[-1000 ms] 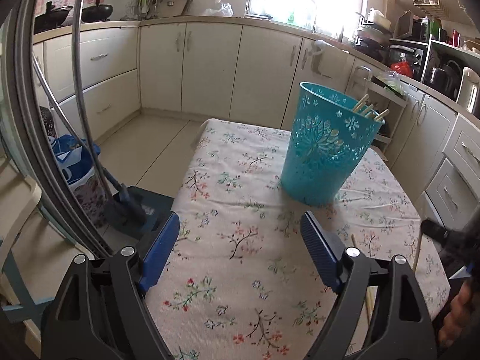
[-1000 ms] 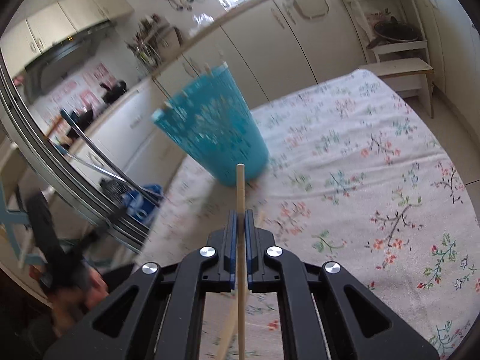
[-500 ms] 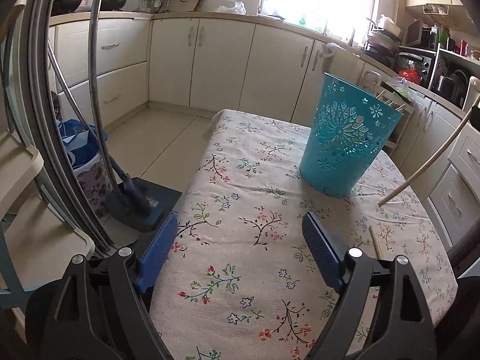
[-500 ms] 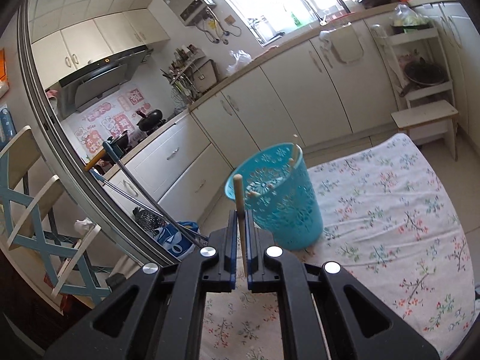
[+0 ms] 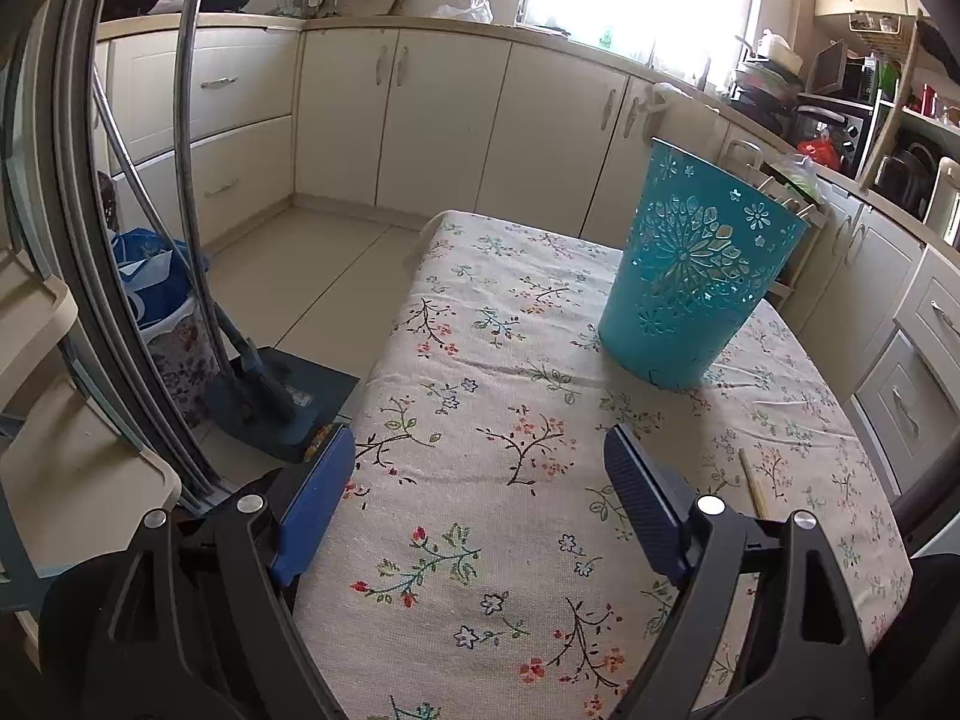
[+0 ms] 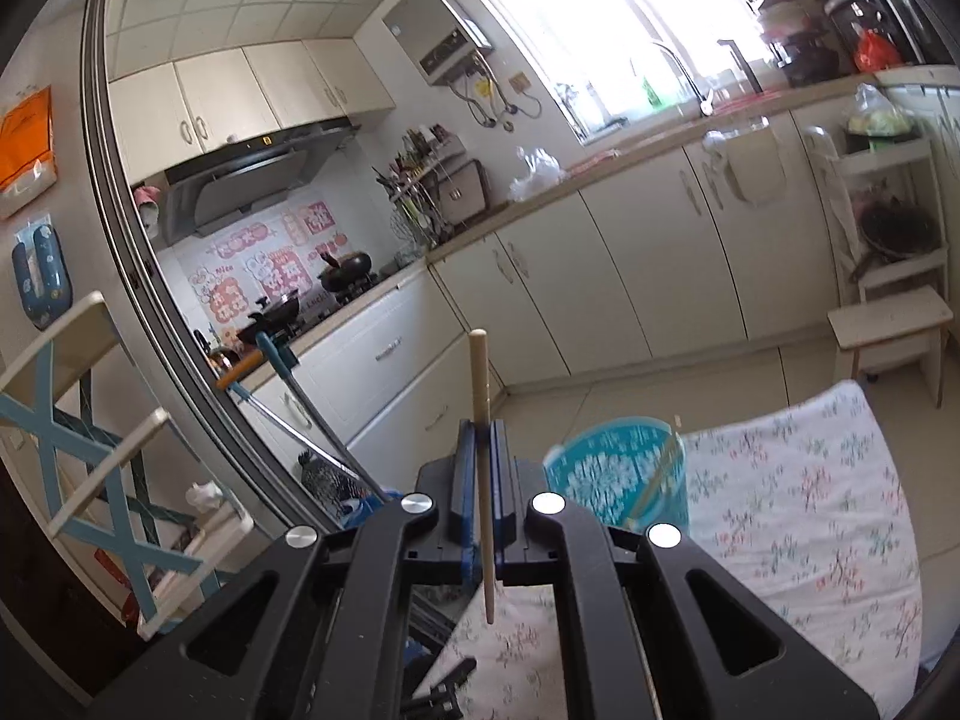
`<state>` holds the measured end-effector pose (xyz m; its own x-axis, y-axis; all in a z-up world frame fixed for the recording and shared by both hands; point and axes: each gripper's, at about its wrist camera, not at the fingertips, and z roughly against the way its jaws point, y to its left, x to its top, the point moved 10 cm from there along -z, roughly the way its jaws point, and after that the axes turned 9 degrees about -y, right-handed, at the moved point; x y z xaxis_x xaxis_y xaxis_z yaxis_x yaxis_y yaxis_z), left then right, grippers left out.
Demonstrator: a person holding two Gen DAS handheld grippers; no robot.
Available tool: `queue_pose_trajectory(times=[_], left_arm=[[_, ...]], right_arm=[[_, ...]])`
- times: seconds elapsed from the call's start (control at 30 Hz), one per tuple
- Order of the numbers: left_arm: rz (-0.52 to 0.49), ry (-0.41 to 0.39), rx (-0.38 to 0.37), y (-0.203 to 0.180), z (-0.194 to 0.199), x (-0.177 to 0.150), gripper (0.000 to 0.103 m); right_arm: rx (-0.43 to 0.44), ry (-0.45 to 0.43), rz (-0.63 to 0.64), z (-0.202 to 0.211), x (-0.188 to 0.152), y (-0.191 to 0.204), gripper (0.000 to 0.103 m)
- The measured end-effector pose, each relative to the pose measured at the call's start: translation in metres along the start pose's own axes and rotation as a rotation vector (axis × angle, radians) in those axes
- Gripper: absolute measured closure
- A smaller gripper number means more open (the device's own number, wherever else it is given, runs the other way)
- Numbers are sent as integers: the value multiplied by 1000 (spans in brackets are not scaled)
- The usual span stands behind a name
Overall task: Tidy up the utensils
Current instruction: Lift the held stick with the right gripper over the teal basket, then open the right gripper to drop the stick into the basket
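Two wrist fisheyes, one low over the table, one raised and tilted up.

Left wrist view: sits behind its claw, close above the floral tablecloth, looking forward and down along the table; teal basket ahead and right of the claw, cabinets beyond. Right wrist view: sits behind its claw, higher and pitched upward, facing the stove wall, ceiling and window; basket lies just right of the claw tips and below them, cloth to the lower right. Shared ground: basket, tablecloth, cabinet run, window.
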<state>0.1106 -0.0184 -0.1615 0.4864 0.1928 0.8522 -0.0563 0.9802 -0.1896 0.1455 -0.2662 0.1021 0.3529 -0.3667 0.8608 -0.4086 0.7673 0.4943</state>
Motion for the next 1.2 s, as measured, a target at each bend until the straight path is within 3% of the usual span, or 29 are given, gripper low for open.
queue_pose_trajectory(times=[0.17, 0.3, 0.7, 0.9, 1.07, 1.2], left_arm=[[7, -3, -4, 0, 0, 0, 22], [1, -5, -8, -2, -1, 0, 22], [-63, -6, -40, -20, 2, -7, 22], [-66, -3, -47, -21, 3, -8, 22], [-73, -9, -50, -23, 5, -9, 21], [-78, -13, -56, -23, 9, -9, 20]], right_arm=[[-20, -84, 70, -14, 43, 12, 98], [-84, -90, 120, -42, 47, 0, 98], [-277, 142, 179, -130, -52, -65, 97], [-304, 150, 185, -113, -61, -66, 87], [-305, 113, 188, -70, -58, -53, 78], [-331, 135, 162, -35, -82, -59, 72]])
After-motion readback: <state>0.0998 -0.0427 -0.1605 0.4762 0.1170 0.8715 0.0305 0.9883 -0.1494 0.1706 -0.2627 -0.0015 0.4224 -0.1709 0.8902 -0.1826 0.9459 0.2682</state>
